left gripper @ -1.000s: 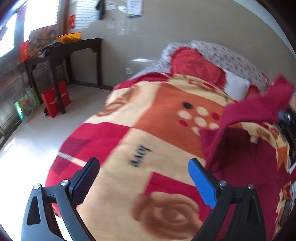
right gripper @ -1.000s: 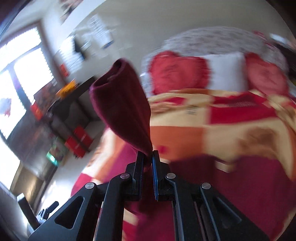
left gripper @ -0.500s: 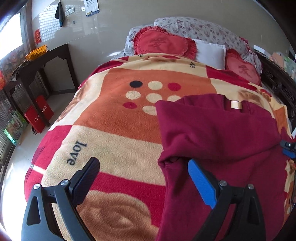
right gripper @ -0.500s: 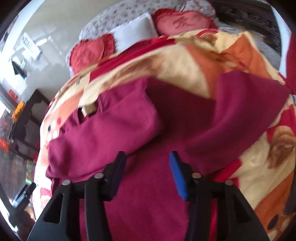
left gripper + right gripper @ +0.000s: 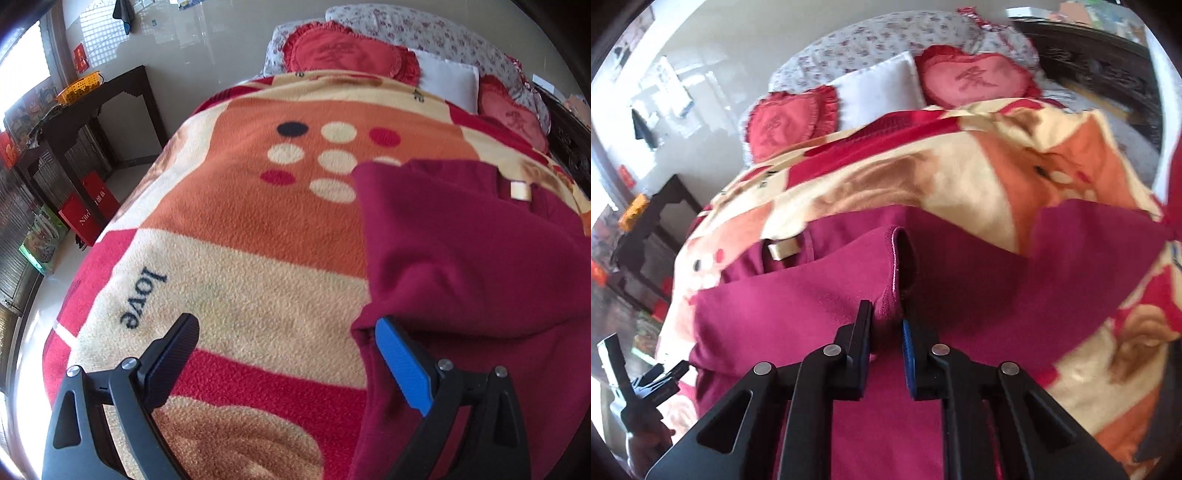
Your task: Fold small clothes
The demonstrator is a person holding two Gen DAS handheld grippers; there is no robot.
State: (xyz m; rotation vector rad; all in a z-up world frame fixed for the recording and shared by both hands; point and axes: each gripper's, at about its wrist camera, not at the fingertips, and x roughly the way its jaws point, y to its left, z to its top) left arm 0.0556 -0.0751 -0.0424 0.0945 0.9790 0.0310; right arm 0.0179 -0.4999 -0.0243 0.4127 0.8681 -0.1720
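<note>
Maroon sweater (image 5: 480, 258) spread on the bed's fleece blanket (image 5: 258, 229); our right gripper (image 5: 886, 317) clamps its sleeve cuff (image 5: 892, 273), while our left gripper (image 5: 286, 334), jaws released, straddles its near left edge.

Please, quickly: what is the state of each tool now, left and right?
Left tool: open, holding nothing; its blue finger is beside the edge of the maroon sweater.
Right tool: closed, pinching a fold of the maroon sweater.
</note>
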